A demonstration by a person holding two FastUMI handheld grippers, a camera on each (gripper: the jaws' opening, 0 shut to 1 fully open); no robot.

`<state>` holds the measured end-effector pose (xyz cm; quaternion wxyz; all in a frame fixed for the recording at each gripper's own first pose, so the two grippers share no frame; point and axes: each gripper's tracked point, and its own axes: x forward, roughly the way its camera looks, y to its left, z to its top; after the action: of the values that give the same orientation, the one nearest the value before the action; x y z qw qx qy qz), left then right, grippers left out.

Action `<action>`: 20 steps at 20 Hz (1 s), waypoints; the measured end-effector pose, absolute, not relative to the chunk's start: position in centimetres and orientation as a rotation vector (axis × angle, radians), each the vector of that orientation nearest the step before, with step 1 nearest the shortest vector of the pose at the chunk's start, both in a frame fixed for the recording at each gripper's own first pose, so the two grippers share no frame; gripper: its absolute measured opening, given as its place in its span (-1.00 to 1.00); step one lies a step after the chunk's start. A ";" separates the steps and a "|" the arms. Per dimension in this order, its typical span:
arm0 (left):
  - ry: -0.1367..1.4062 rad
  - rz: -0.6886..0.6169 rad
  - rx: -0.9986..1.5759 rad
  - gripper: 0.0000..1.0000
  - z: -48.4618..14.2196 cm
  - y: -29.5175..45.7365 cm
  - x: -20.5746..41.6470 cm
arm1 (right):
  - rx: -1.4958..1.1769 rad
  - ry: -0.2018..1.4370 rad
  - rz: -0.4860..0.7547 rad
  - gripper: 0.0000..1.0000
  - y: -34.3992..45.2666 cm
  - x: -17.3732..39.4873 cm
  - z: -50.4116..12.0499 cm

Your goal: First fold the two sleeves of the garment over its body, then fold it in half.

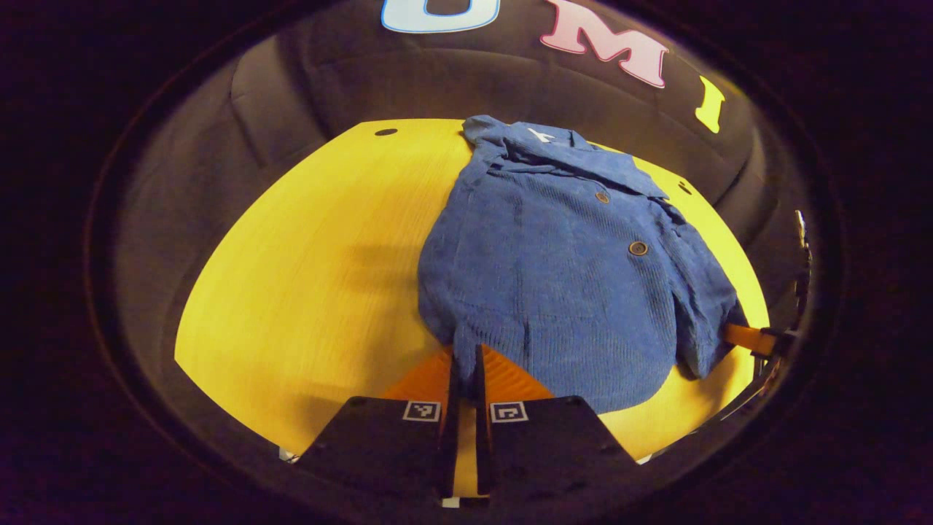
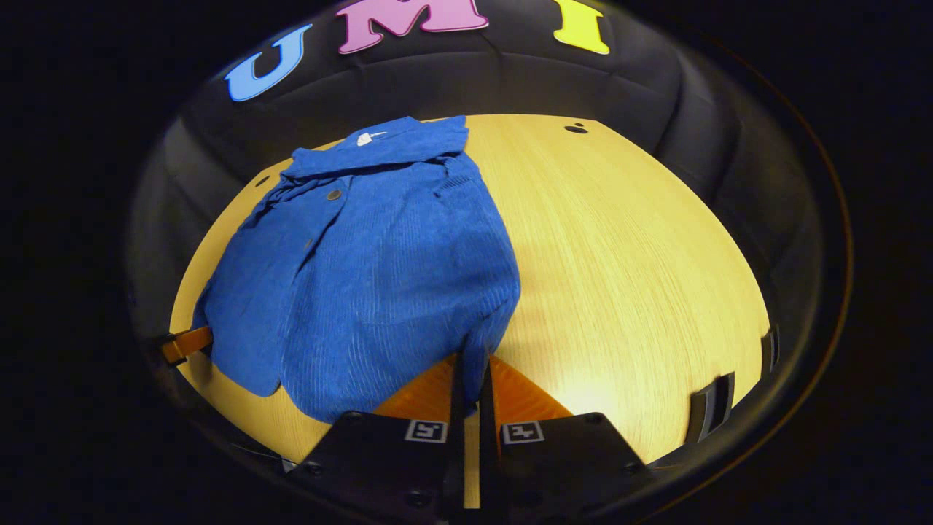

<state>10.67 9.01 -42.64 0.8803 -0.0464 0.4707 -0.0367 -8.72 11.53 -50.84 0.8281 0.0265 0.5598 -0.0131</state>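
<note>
We had the jacket (image 1: 561, 270) lying on the table (image 1: 306, 270), collar toward the back wall and hem toward us, buttons facing up. Both sleeves looked already laid over the body, so we judged the step in hand to be the fold in half, hem up to collar.

The left gripper (image 1: 465, 357) was drawn nearly closed, with blue cloth of the hem corner pinched in the narrow gap between its fingers. The right gripper (image 2: 472, 364) was likewise narrowed onto the opposite hem corner, fabric caught between its fingers. In the left gripper view the other gripper's fingertip showed at the far right edge, beside the hem; in the right gripper view its partner's tip sat at the far left, touching the cloth.

To do the fold well, we thought both corners should rise together and level, travel toward the collar at one pace, and come down so the hem edge met the shoulders squarely. Lifting too high risked the tucked sleeves sliding out; uneven speed would skew the crease.

As for writing, a small white tag (image 2: 367, 138) sat inside the collar, too small to read. Each gripper carried square printed markers near its fingers, patterns rather than words.
</note>
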 end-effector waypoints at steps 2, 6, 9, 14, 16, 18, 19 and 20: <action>0.976 -0.080 -0.177 -0.82 -42.5 7.7 11.4 | 0.051 1.179 0.035 -0.86 12.1 -8.4 -50.8; 0.955 -0.087 -0.233 -0.99 -42.3 6.8 12.9 | 0.120 1.195 0.042 -0.90 12.2 -7.5 -50.8; 0.884 -0.113 -0.230 -0.99 -39.0 5.7 15.4 | 0.171 1.141 0.050 -0.89 13.2 -4.3 -49.0; 0.699 -0.166 -0.238 -0.99 -32.6 3.4 22.1 | 0.206 0.991 0.080 -0.91 14.9 4.1 -45.8; 0.645 -0.165 -0.246 -0.99 -30.8 2.9 25.5 | 0.210 0.929 0.093 -0.91 15.4 8.1 -45.0; 0.568 -0.139 -0.246 -0.99 -28.9 3.5 29.3 | 0.217 0.858 0.099 -0.91 15.6 12.3 -43.9; 0.532 -0.127 -0.242 -0.99 -28.0 3.9 31.3 | 0.223 0.821 0.099 -0.91 15.7 14.8 -43.4; 0.504 -0.120 -0.245 -0.99 -27.4 4.3 33.1 | 0.231 0.782 0.101 -0.91 15.8 17.0 -42.8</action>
<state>33.05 4.26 -27.39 0.9592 -0.1206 0.2488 -0.0590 17.01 15.82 -42.83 0.9169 0.1122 0.3799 0.0490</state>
